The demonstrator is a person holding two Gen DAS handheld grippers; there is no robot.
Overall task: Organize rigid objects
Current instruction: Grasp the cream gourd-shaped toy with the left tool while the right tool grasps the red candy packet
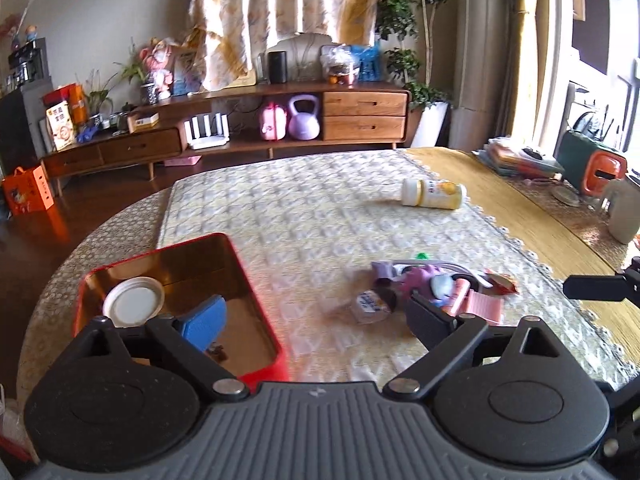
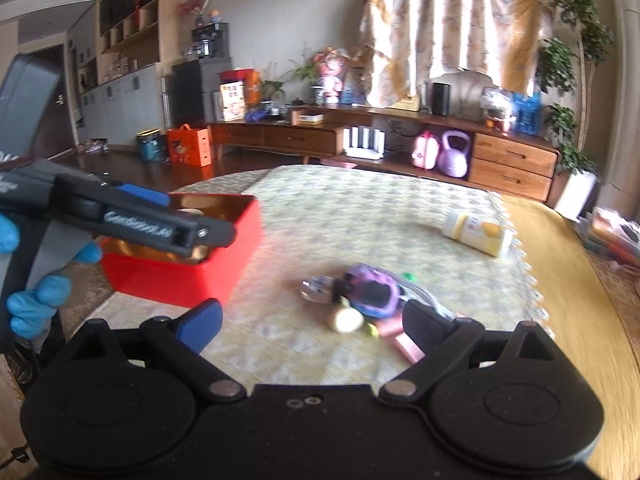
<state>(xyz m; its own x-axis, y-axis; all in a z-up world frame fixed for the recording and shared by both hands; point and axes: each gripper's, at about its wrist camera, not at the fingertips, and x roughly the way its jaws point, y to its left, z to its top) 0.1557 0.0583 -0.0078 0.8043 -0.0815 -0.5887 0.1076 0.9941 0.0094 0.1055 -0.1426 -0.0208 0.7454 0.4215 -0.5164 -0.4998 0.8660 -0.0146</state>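
Note:
A red tin box [image 1: 262,320] with a gold inside stands on the table's left; a white round lid [image 1: 134,302] lies in it. The box also shows in the right wrist view [image 2: 224,252]. My left gripper [image 1: 316,320] is open and empty, its left finger over the box. It shows from the side in the right wrist view [image 2: 176,220], above the box. A pile of small things [image 1: 436,286] [image 2: 360,296], purple toy, pink packets, small cup, lies mid-table. A yellow-white bottle [image 1: 434,193] [image 2: 478,232] lies on its side farther back. My right gripper [image 2: 312,328] is open and empty, near the pile.
The quilted cloth [image 1: 320,208] covers the table; bare wood [image 1: 540,216] runs along the right with books, an orange-green case [image 1: 592,164] and a grey jug [image 1: 624,212]. A wooden sideboard [image 1: 240,120] stands behind across the floor.

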